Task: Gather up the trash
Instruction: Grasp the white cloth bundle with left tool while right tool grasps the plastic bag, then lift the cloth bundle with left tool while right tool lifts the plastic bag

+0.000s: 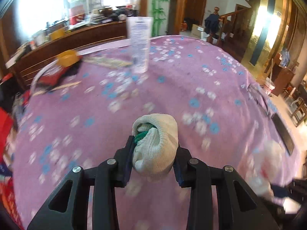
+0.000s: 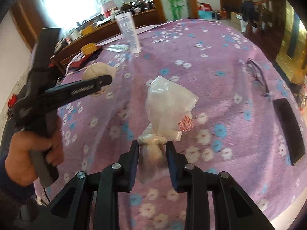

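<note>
Gripping a balled-up knitted glove (image 1: 156, 143), the left gripper (image 1: 153, 153) has both jaws clamped on it, off-white fabric bulging out with a green cuff tucked into the fold. It hangs over the near part of the table (image 1: 191, 72), which wears a purple flowered cloth.

Over on the other side, the right gripper (image 2: 152, 147) pinches the knotted neck of one thin plastic bag (image 2: 168, 107), jaws closed on the twist. The bag balloons forward over the cloth; something pale with red print shows through its side, too unclear to name.

The right view also catches the left hand (image 2: 32, 157) squeezing its tool's handle near the left edge of the table.

Count at the far edge: one tall clear cup (image 1: 140, 44), printed and standing upright, contents not discernible; one yellow bowl (image 1: 68, 57) at the far-left corner, sitting on a red packet (image 1: 51, 76). One dark flat slab (image 2: 288, 130) lies along the right edge.
</note>
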`<state>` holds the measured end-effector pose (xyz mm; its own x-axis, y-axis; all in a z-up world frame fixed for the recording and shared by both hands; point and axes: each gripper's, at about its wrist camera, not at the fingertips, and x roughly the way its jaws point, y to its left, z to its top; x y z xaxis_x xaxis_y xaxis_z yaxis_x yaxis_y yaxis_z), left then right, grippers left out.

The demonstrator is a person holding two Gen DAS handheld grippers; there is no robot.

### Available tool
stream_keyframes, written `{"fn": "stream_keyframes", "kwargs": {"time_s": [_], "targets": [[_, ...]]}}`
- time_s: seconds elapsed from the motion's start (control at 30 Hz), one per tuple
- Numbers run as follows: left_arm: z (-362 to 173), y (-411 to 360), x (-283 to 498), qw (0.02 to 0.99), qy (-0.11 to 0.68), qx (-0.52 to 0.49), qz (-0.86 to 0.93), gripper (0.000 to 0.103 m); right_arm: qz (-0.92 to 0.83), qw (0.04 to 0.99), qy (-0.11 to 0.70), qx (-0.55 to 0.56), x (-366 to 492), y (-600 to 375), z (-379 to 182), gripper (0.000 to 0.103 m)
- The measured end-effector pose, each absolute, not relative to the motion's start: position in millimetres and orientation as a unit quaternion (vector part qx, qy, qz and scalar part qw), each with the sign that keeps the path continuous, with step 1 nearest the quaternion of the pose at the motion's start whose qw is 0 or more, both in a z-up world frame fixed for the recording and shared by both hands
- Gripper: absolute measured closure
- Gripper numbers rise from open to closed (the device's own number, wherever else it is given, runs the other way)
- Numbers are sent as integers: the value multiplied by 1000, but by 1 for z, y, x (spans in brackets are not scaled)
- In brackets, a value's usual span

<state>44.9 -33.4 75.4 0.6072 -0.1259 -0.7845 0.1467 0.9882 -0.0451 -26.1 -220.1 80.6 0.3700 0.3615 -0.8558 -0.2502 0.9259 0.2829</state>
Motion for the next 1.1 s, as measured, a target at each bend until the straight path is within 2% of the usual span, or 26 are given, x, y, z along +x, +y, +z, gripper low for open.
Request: {"fn": "stream_keyframes", "kwargs": {"time_s": [0.2, 0.4, 1.1], "targets": [[74, 19, -32, 895, 445, -3, -30, 69, 219, 818, 531, 23, -50, -171, 83, 73], [73, 59, -78, 893, 449, -27, -6, 69, 237, 817, 525, 8, -72, -132, 91, 72], [99, 116, -115, 909, 416, 5, 29, 69, 262, 830, 492, -31, -106, -60, 119, 72]]}}
